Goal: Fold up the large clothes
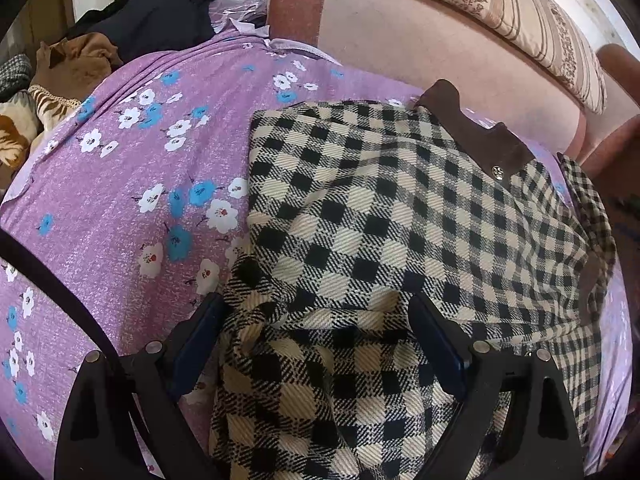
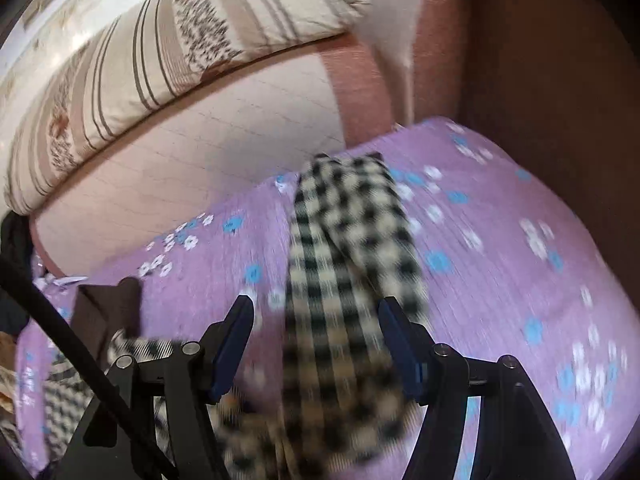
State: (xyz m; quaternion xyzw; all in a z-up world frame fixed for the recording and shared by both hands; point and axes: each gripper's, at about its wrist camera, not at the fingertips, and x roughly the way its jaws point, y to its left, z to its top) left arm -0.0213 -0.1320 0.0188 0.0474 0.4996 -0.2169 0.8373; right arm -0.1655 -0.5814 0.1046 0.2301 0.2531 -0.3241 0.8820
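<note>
Right now the checked coat (image 1: 360, 216), black and cream with a brown collar (image 1: 476, 128), lies spread over the lilac flowered bedspread (image 1: 120, 200), filling the centre and lower right of the left wrist view. Its collar points toward the upper right of that frame, with a small metal button (image 1: 497, 169) just below it. The left gripper (image 1: 320, 344) stands over the coat's near part at the bottom of the frame, fingers spread wide, a raised fold of the cloth between them; the pads do not seem to press on it.

In the right wrist view, which is blurred, a long checked strip of the coat, perhaps a sleeve (image 2: 344, 264), runs from the centre down to the bottom edge. The right gripper (image 2: 316, 344) straddles it with fingers apart, not clamping.

Behind the bed, a pink padded backrest (image 1: 420, 52) crosses the upper frame, with a striped cushion (image 1: 532, 28) on top. Dark and brown clothes (image 1: 132, 20) pile up at the upper left.
</note>
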